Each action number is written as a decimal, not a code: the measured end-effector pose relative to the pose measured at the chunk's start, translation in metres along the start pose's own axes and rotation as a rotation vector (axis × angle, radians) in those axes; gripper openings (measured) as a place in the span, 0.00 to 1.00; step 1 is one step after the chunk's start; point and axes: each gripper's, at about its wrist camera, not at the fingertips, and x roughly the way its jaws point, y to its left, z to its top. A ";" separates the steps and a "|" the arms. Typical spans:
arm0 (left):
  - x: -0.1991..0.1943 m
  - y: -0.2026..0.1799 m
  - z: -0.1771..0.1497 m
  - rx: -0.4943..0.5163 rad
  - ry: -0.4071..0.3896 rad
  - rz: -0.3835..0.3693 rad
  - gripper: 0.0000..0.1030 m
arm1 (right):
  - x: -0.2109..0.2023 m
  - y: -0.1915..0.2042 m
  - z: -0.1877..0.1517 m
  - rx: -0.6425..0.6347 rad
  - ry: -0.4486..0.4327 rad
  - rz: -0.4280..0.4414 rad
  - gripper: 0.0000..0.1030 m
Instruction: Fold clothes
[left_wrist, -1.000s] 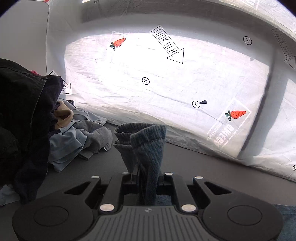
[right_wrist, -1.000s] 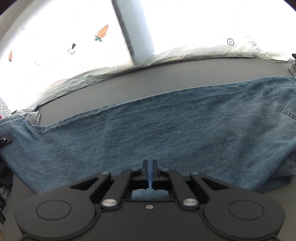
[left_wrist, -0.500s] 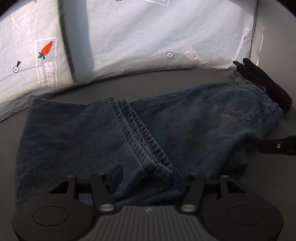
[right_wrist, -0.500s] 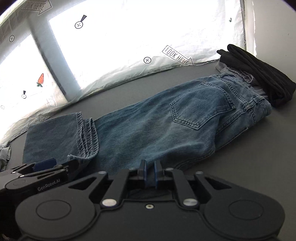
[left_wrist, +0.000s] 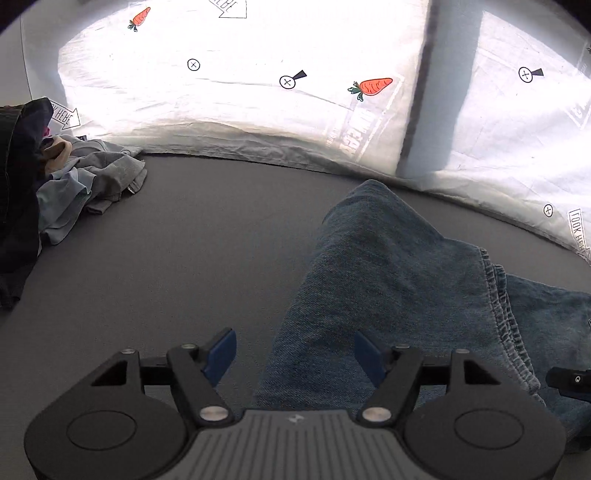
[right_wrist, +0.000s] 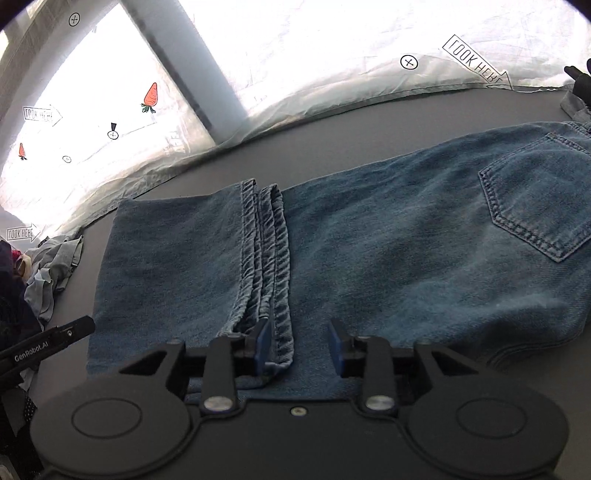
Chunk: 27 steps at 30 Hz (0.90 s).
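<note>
Blue jeans (right_wrist: 388, 240) lie flat on the grey table, the leg ends folded back so the hems (right_wrist: 264, 258) rest across the legs; a back pocket (right_wrist: 535, 206) faces up at the right. My right gripper (right_wrist: 300, 343) is open and empty, low over the near edge by the hems. My left gripper (left_wrist: 295, 354) is open and empty at the folded left edge of the jeans (left_wrist: 388, 280). The left gripper's tip also shows in the right wrist view (right_wrist: 55, 339).
A heap of unfolded clothes (left_wrist: 74, 184) in grey, light blue and dark cloth lies at the left of the grey table (left_wrist: 184, 258). A dark folded garment (right_wrist: 581, 85) sits at the far right. A white printed sheet (left_wrist: 258, 92) backs the table.
The left gripper carried the leg ends over the jeans, let go and opened, then swung back left. The right gripper released the denim edge and opened.
</note>
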 end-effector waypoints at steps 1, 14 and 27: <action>0.003 0.007 0.000 -0.006 0.011 0.016 0.69 | 0.009 0.002 0.002 0.028 0.009 0.017 0.49; 0.030 0.043 -0.012 -0.038 0.093 0.069 0.75 | 0.080 0.060 0.018 -0.144 0.000 -0.087 0.66; 0.026 0.044 -0.003 -0.072 0.088 0.016 0.82 | 0.001 0.040 0.022 -0.109 -0.123 -0.028 0.12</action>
